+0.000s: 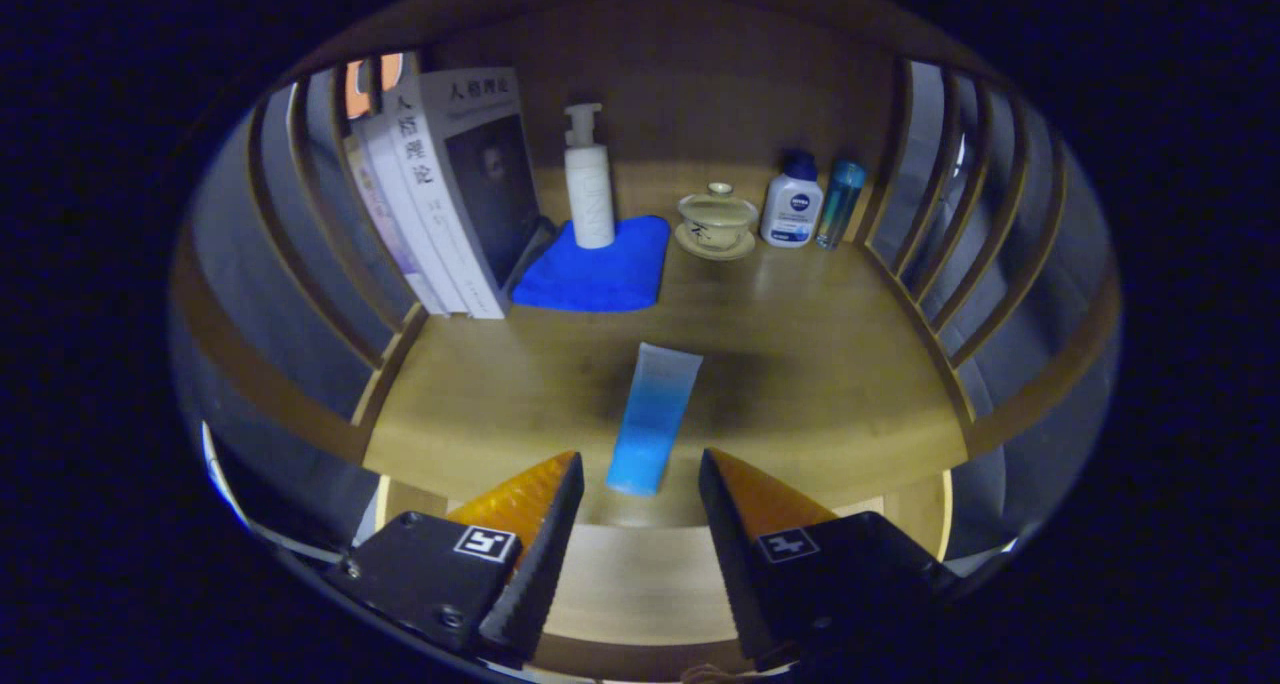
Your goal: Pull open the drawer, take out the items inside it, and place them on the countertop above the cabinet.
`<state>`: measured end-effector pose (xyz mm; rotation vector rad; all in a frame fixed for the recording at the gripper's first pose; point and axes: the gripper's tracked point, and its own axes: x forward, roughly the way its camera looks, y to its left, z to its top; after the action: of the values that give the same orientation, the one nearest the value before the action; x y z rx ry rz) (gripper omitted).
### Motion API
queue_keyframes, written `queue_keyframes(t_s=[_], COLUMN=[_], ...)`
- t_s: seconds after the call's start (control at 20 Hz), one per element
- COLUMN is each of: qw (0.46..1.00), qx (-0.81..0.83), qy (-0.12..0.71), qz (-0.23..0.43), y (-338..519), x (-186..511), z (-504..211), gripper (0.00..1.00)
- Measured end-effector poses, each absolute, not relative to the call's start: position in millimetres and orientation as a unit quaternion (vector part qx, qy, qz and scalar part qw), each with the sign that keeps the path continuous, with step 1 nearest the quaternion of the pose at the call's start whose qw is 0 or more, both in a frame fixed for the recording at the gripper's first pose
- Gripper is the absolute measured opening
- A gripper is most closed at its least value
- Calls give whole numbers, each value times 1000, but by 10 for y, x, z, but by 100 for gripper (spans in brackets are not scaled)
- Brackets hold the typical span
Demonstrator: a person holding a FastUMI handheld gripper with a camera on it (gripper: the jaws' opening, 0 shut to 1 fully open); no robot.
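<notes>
Tube: a blue tube [655, 419] lies flat on the wooden countertop [820, 364], out in the middle.
Which way it points: its long side runs straight away from the gripper [640, 479], leaning a little to one side.
Near end: this end sits just ahead of the fingers, in line with the gap between them.
Jaws: wide apart, holding nothing, not touching the tube.
Guess: the tube looks already set down here.
Further back: a white pump bottle [589, 179] stands on a blue cloth [600, 269], with books [440, 194] beside them.
Back right: a lidded cup [716, 219] and two small bottles [810, 204].
</notes>
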<state>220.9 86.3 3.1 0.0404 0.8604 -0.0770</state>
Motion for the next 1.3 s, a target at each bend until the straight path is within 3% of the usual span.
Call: queue_keyframes(t_s=[0.1,0.55,1.1,1.15,1.25,1.3], qw=[915,954,986,987,987,988], qx=[12,-8,-28,-28,-28,-31], qy=[403,297,155,151,149,146], qz=[-21,36,48,50,51,51], y=[903,1136,1050,1033,981,958], x=[2004,1134,367,287,164,121], z=[111,474,265,178,-9,-92], gripper=[77,80,81,83,100,99])
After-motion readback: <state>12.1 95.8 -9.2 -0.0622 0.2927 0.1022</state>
